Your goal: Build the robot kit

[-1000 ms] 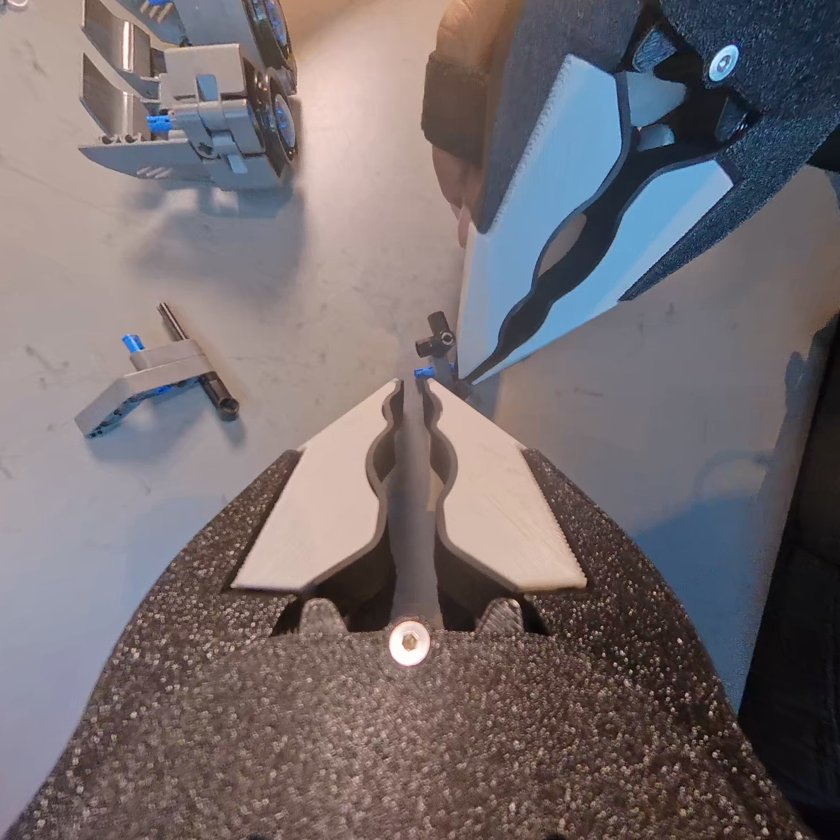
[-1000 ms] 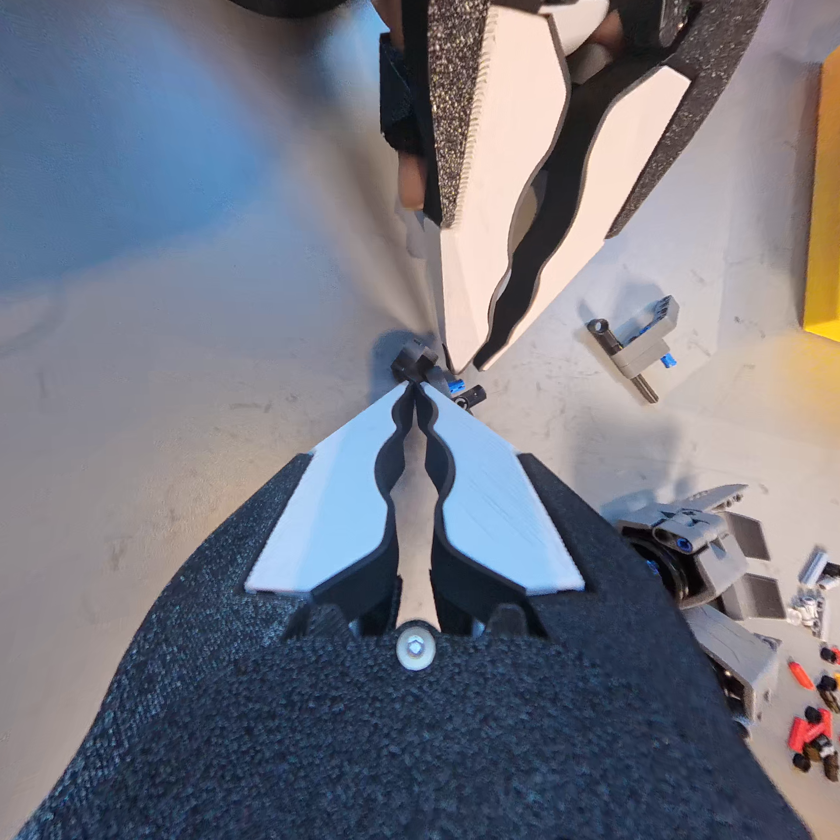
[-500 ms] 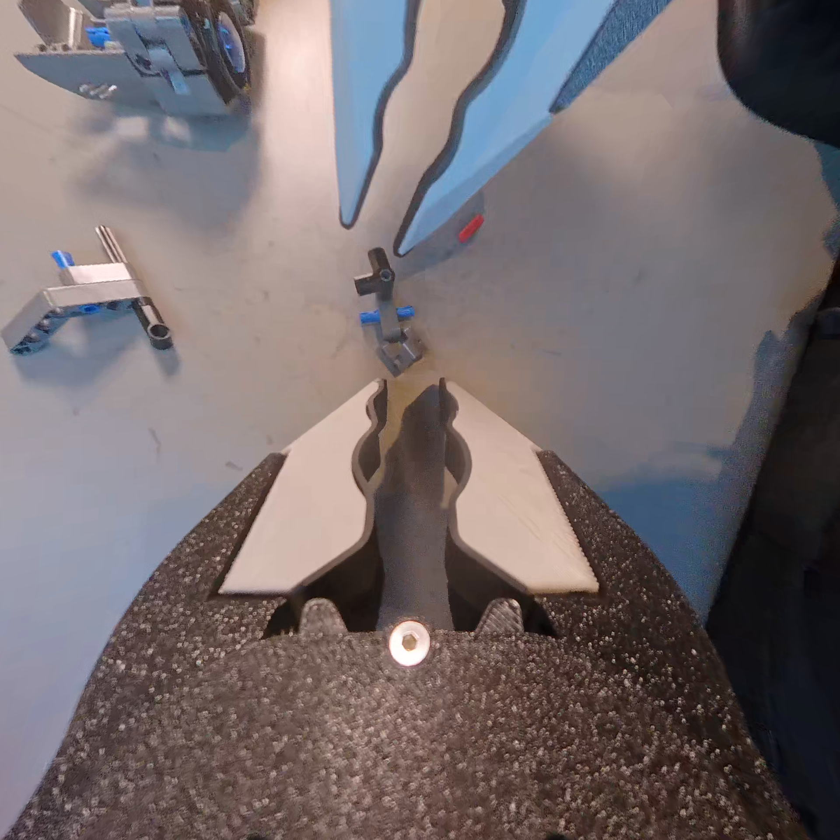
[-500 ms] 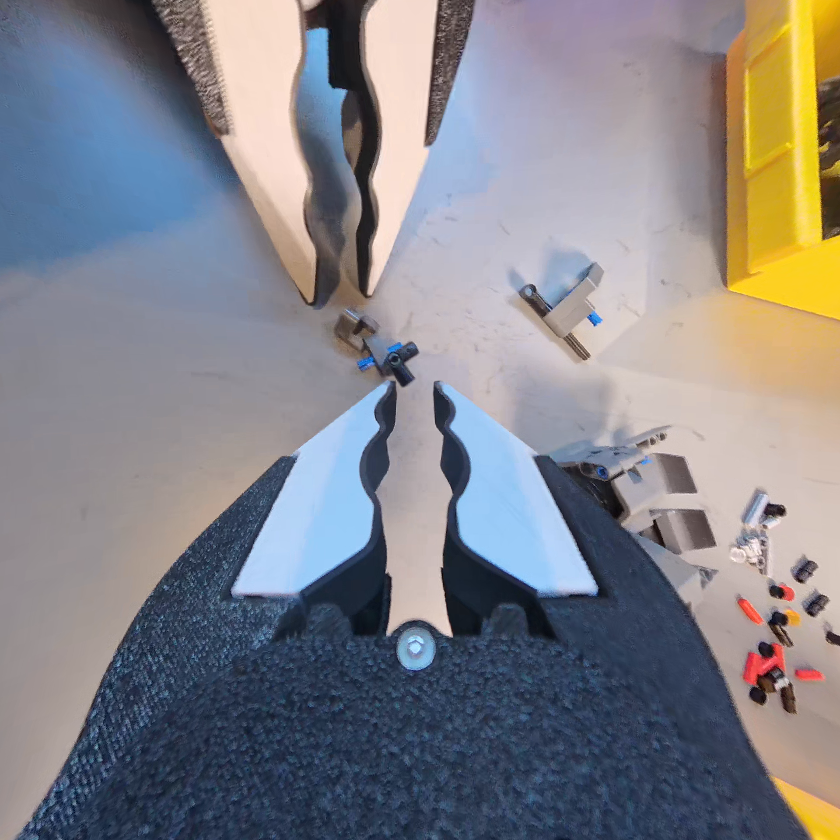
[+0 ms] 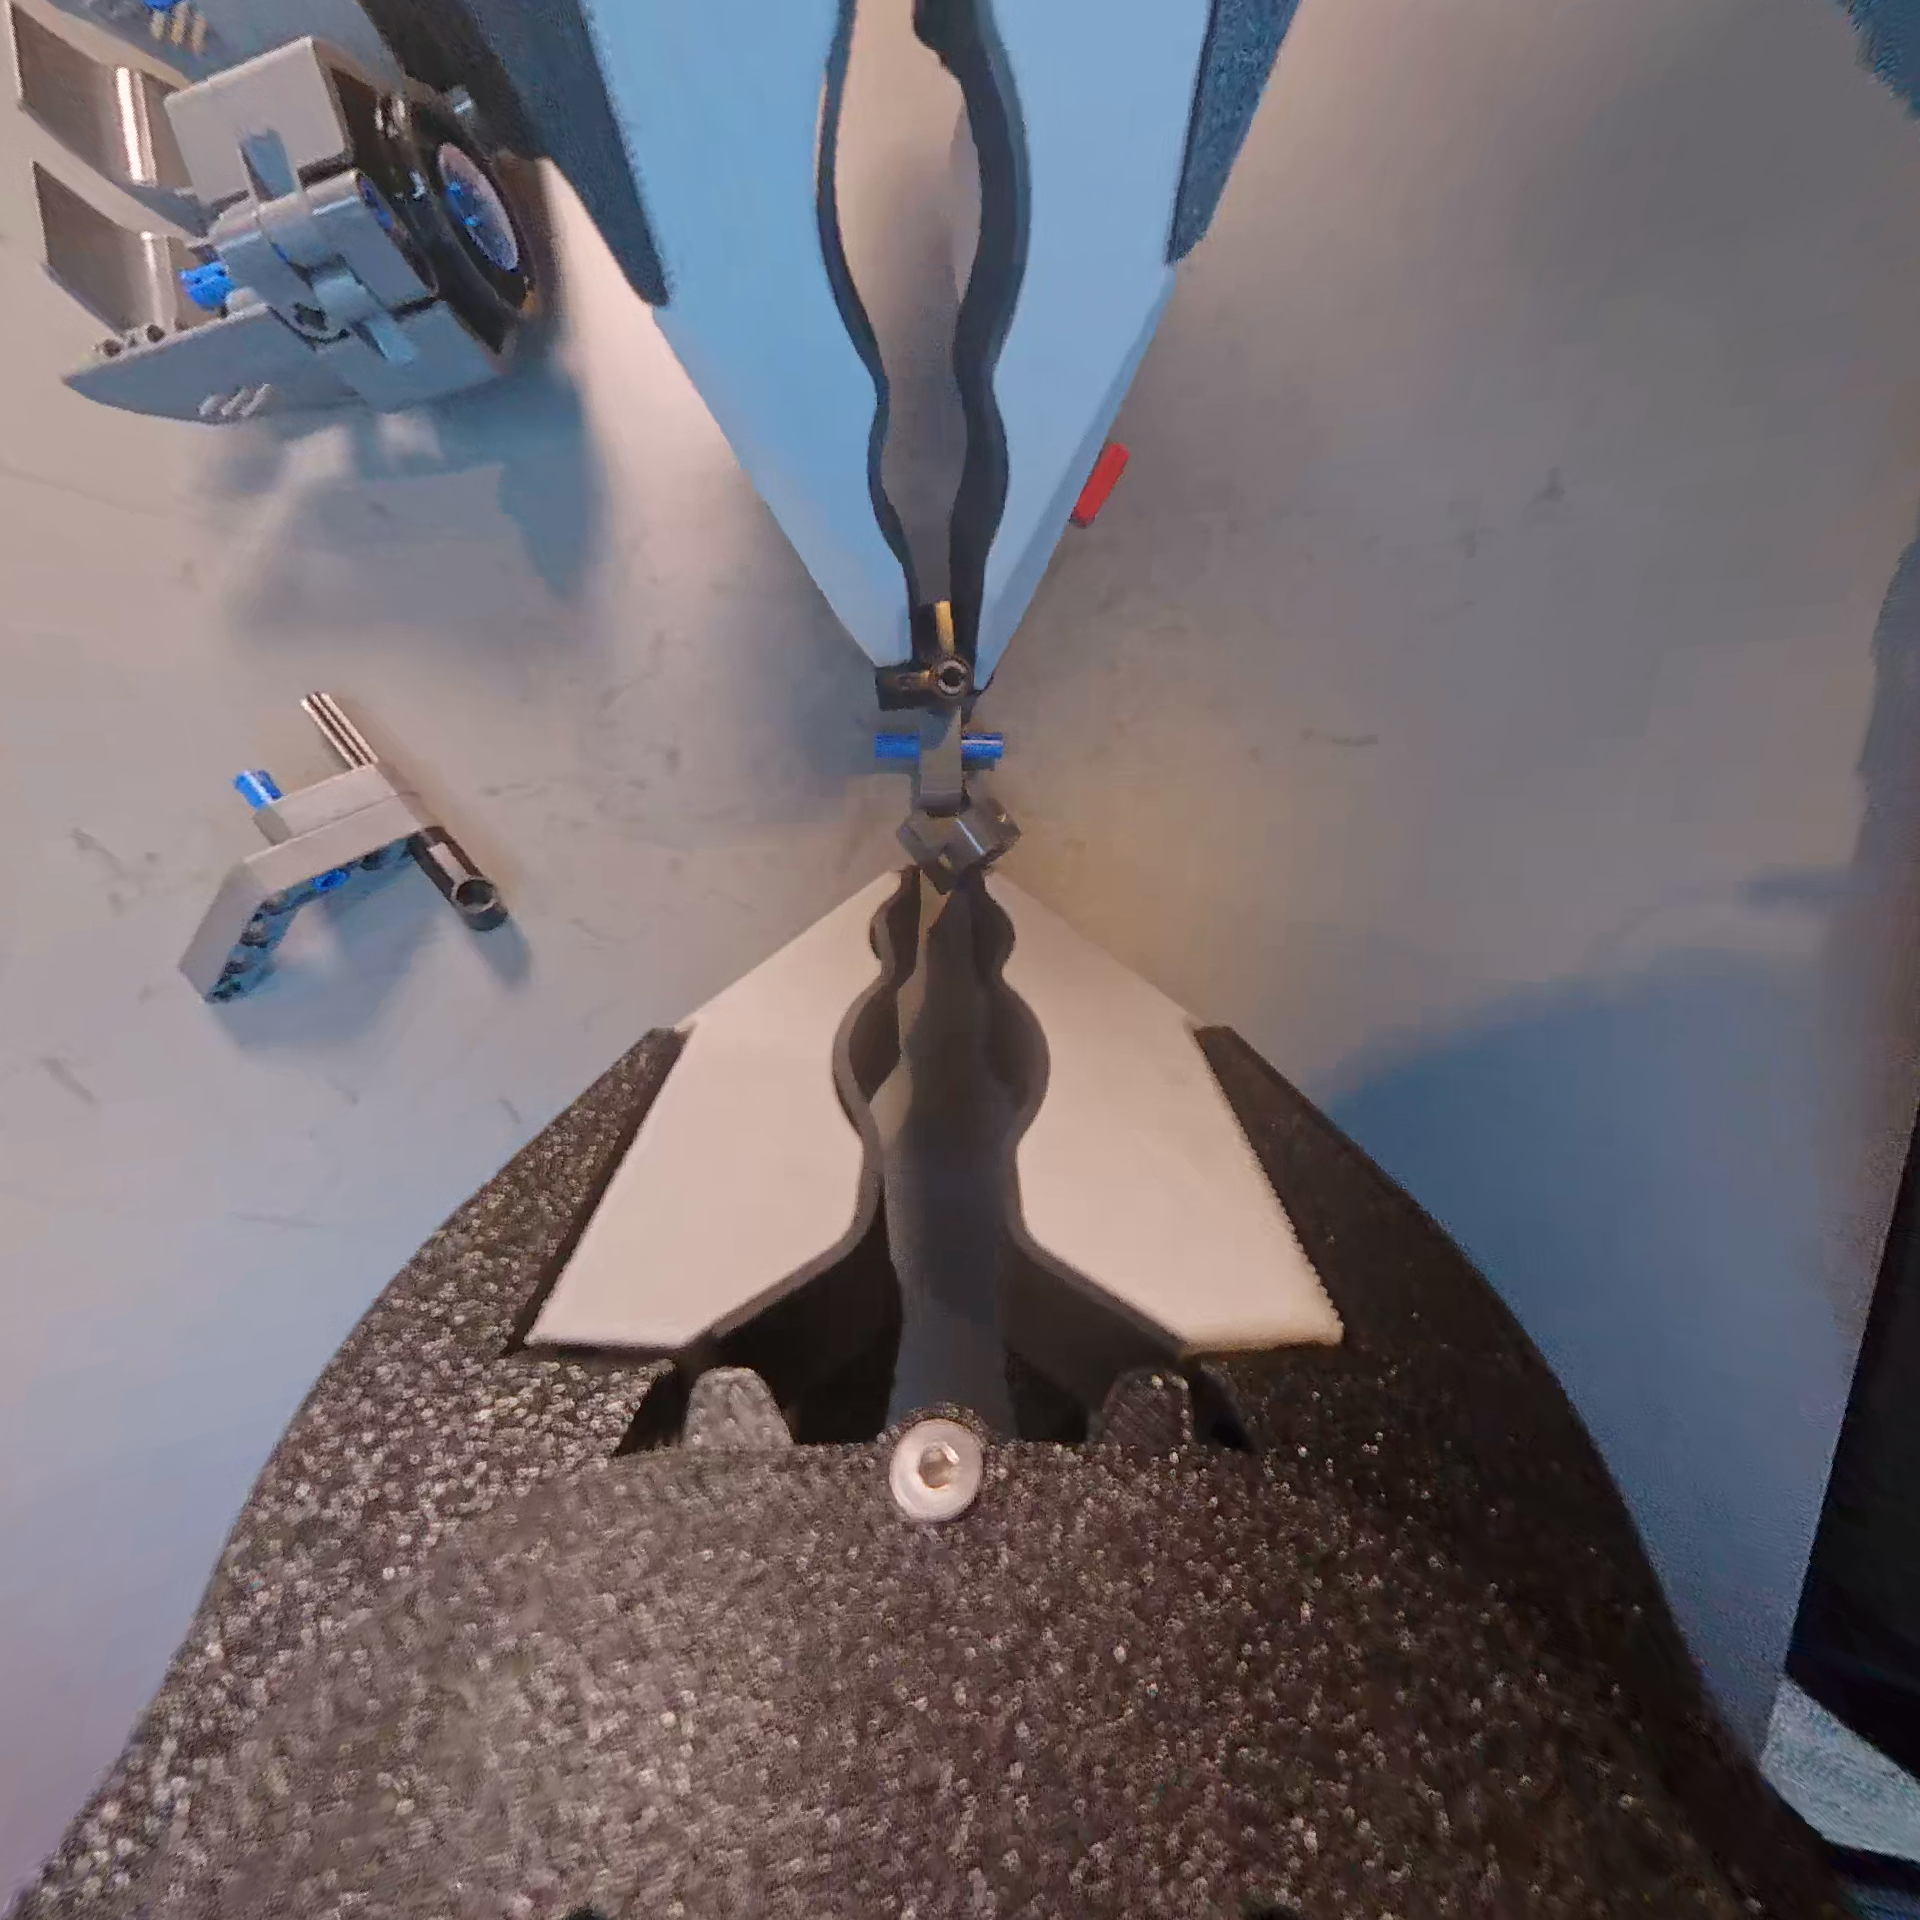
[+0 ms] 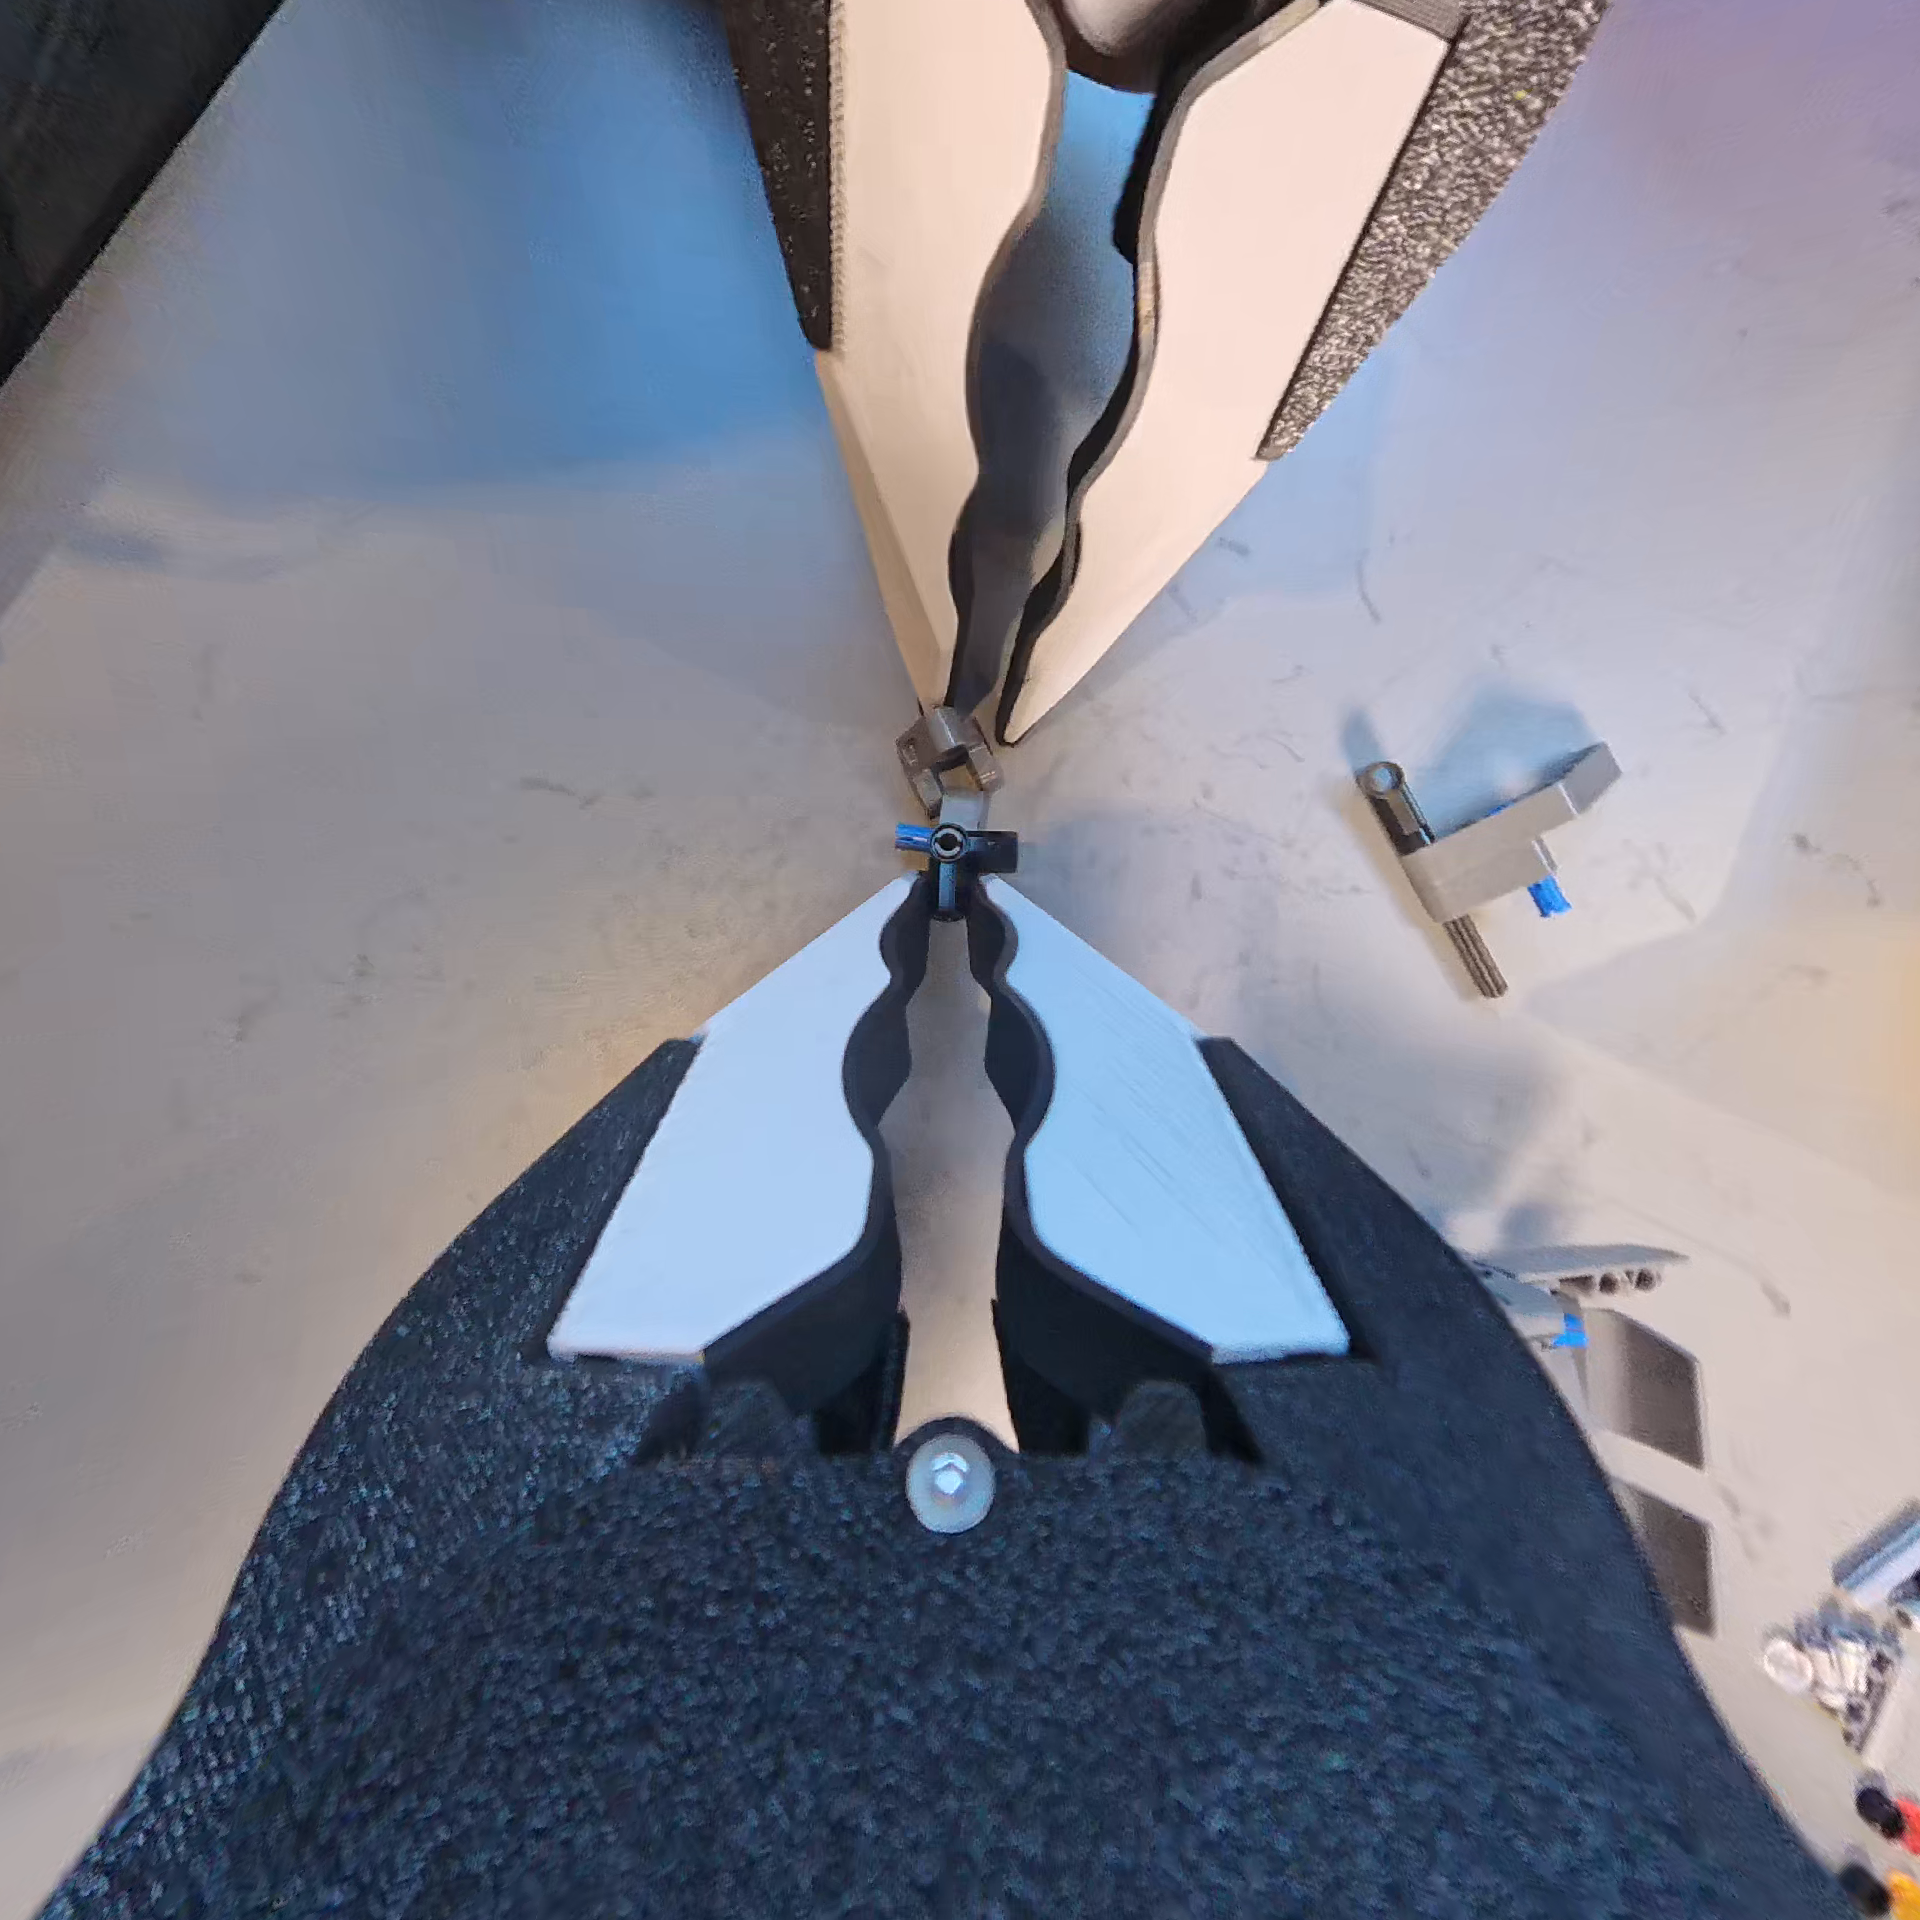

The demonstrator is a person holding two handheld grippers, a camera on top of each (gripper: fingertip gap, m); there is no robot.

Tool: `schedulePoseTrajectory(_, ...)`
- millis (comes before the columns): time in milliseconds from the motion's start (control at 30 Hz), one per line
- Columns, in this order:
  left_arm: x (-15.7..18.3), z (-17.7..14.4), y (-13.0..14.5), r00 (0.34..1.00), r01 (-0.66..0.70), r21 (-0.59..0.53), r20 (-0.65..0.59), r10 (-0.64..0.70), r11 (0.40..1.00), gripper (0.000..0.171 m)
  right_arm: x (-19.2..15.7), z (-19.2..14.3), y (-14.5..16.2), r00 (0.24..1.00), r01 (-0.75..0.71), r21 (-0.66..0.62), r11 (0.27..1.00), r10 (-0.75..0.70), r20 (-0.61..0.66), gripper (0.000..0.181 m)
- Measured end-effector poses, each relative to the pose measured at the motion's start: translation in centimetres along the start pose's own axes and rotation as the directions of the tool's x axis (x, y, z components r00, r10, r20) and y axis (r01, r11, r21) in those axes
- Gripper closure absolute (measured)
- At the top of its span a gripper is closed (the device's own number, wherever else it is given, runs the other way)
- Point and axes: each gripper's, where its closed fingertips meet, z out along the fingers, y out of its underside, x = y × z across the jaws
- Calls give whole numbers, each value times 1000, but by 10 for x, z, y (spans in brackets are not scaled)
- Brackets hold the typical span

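- We see the left hand-held gripper (image 5: pixel 940 883) pinching the small connector assembly's (image 5: pixel 943 769) grey end.
- The right hand-held gripper (image 6: pixel 948 896), opposite, clamps its black end.

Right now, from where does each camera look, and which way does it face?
Left wrist view: sits on the left gripper, looks down along its fingers at the table; its tips pinch the grey end of a small connector piece; the right gripper points back from above.
Right wrist view: sits on the right gripper, facing the opposite way; its tips pinch the black end.
Shared: the connector piece, both grippers, a grey bracket with a black axle.
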Motion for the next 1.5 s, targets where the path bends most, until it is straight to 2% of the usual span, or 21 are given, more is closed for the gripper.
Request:
schedulePoseTrajectory(233,3,-1,2,988,-142,10,-67,142,990,166,-11,3,-4,995,10,56,998,-16,98,177)
schedulePoseTrajectory(700,5,0,1,993,-105,65,-47,108,992,163,-12,8,-6,998,-67,85,994,66,17,177)
schedulePoseTrajectory(900,-1,-9,9,992,-129,16,-12,129,992,158,-12,8,-1,997,-65,58,996,66,-25,176)
schedulePoseTrajectory(1067,0,-22,15,995,-93,5,-21,93,996,157,-14,7,1,996,-74,70,995,76,-34,176)
schedulePoseTrajectory(1267,10,-11,6,995,-98,-18,-15,98,995,148,-13,8,0,996,-76,63,995,79,-42,172)
schedulePoseTrajectory(1400,8,-5,5,994,-106,-67,16,108,992,156,-13,4,0,995,-85,56,995,88,-56,172)
schedulePoseTrajectory(1500,6,-5,5,994,-105,-36,32,106,994,156,-12,-3,-2,990,-108,90,990,116,-81,170)
